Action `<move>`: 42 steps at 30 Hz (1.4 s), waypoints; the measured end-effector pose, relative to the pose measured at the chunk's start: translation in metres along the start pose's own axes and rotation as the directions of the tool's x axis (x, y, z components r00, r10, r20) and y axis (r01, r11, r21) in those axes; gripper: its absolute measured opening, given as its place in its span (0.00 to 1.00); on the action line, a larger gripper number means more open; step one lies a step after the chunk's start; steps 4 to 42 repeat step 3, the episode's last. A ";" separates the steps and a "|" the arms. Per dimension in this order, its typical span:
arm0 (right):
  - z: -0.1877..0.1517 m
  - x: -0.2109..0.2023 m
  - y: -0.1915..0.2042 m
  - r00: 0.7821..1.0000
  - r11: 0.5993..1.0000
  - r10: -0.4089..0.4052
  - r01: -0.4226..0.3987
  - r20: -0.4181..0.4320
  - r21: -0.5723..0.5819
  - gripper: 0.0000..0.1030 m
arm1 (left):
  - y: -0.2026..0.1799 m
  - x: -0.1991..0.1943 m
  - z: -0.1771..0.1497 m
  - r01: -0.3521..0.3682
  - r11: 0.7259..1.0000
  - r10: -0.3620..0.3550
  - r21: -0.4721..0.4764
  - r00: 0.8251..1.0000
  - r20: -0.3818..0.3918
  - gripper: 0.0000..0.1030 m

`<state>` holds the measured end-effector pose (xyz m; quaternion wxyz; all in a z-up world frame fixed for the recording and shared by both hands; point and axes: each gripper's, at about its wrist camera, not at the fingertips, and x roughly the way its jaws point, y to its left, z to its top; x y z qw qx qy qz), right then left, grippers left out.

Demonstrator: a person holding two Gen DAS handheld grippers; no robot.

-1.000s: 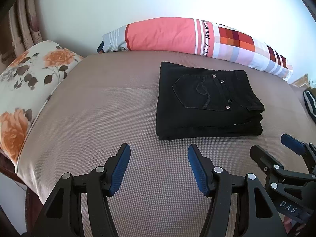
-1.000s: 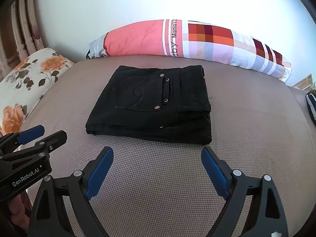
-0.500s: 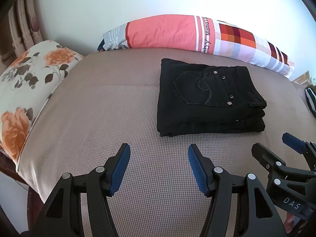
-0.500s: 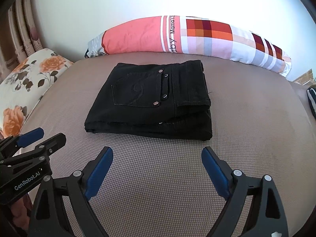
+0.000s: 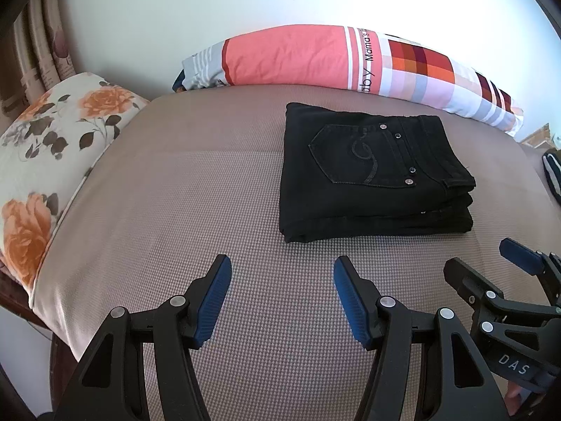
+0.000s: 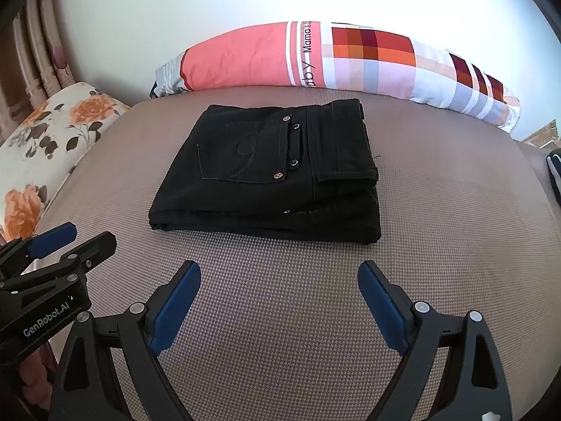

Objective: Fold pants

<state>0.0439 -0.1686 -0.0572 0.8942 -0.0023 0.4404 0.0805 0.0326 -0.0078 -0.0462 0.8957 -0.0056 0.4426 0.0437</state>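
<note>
Black pants (image 5: 371,172) (image 6: 273,175) lie folded into a compact rectangle on the taupe bed cover, back pocket up. My left gripper (image 5: 282,273) hovers in front of the stack's near left corner, open, nothing between its blue pads. My right gripper (image 6: 278,275) hovers just in front of the stack's near edge, open wide and empty. Each gripper shows at the edge of the other's view: the right gripper (image 5: 491,259) at lower right, the left gripper (image 6: 70,236) at lower left. Neither touches the pants.
A long pink and checked bolster (image 5: 336,58) (image 6: 315,58) lies along the wall behind the pants. A floral pillow (image 5: 45,151) (image 6: 45,144) sits at the left edge of the bed. A dark striped item (image 5: 552,175) pokes in at far right.
Both views have tilted slightly, so the pants and bolster sit a little higher in the pictures. The pants lie as before and both grippers stay open.
</note>
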 end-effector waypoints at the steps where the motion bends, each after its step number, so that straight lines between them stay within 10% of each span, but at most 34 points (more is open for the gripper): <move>1: 0.001 0.000 -0.001 1.000 1.000 0.000 0.000 0.000 0.001 0.87 | 0.000 0.000 0.000 0.000 1.000 0.000 0.004 1.000 0.000 0.60; 42: 0.001 0.001 -0.001 1.000 1.000 0.003 -0.003 0.001 -0.001 0.87 | 0.000 0.001 0.001 -0.001 1.000 0.001 0.007 1.000 -0.005 0.60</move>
